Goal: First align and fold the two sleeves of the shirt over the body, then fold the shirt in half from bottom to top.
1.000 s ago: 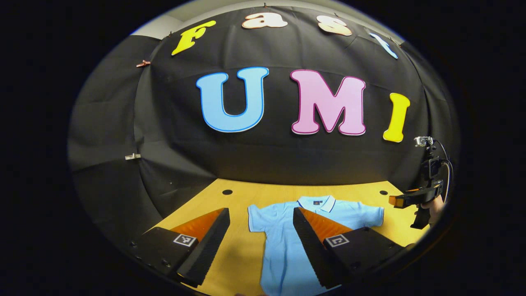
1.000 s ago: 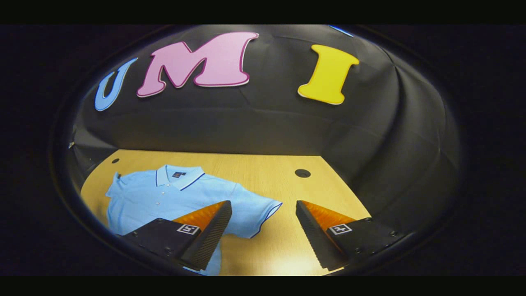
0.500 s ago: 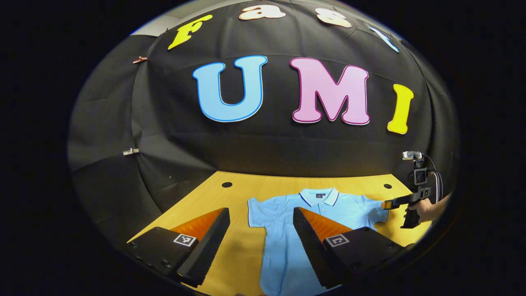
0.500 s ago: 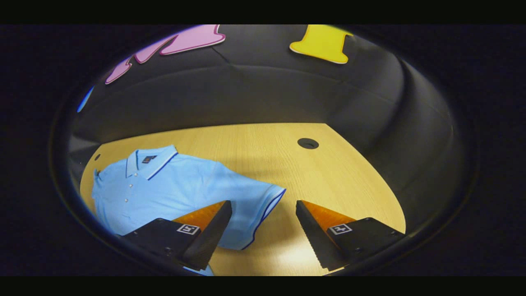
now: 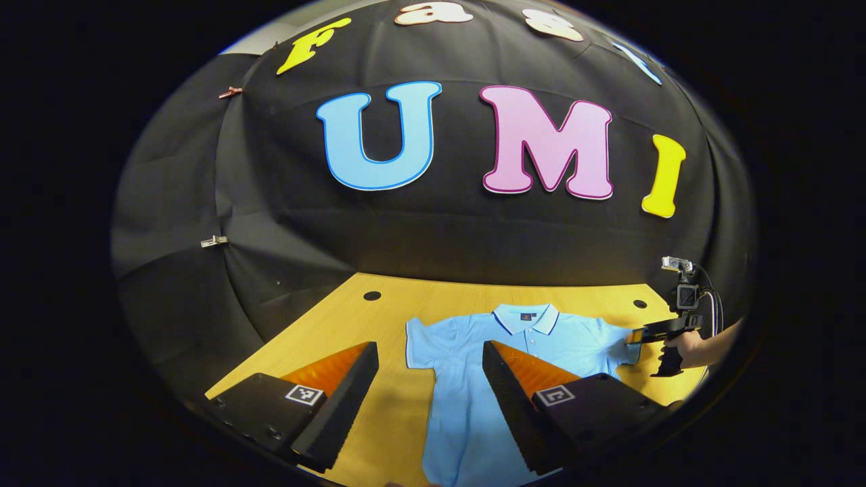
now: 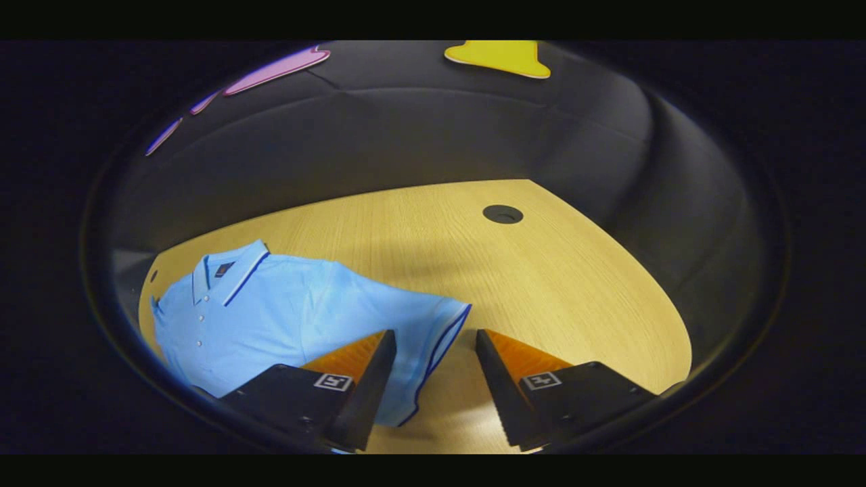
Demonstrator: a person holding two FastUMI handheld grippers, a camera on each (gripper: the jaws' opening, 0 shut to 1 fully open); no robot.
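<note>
At the right sleeve (image 6: 433, 338) my right gripper (image 6: 429, 365) stood open astride its cuff, so I judged closing squarely best.

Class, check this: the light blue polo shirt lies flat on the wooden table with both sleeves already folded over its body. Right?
Not quite. The shirt lies flat on the table, but both sleeves are spread out to the sides, not folded yet. The left gripper view shows this.
</note>
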